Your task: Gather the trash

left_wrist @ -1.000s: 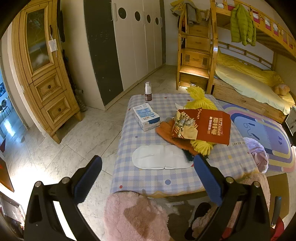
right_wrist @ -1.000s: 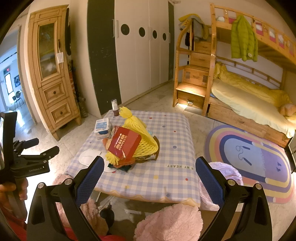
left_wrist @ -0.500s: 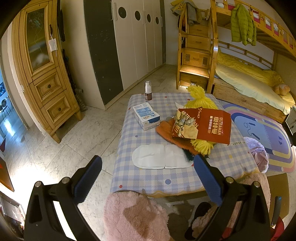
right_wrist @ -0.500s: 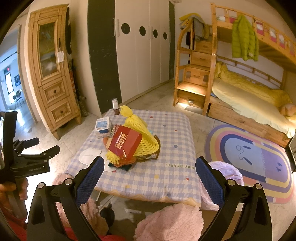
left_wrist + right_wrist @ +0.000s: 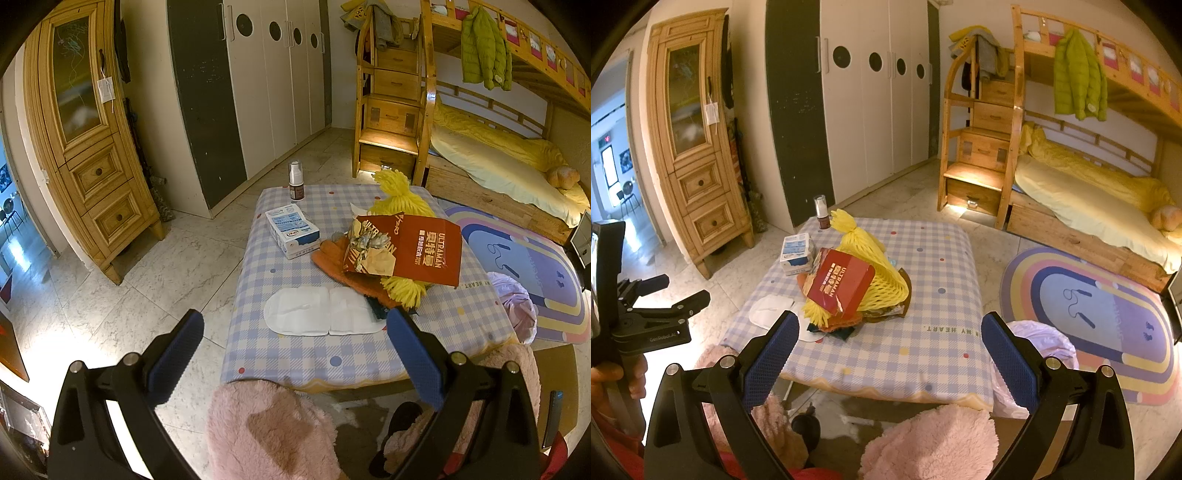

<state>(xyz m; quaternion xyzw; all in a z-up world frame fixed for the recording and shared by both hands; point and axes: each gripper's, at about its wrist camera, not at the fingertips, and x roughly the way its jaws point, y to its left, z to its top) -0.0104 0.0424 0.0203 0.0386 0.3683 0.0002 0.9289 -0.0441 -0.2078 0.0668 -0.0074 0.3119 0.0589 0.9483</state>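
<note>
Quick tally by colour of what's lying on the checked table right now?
White: 3 (flat pad, carton, bottle)
Yellow: 1 (foam net)
Red: 1 (packet)
Orange: 1 (glove-like piece)
Total: 6; dark scraps underneath unclear.

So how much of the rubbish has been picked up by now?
None, by the look of it. Both grippers, left and right, hang open and empty in front of the table. The red packet, yellow foam net, white pad and small carton all lie on it. The pale bag beside the table may be for trash.
</note>
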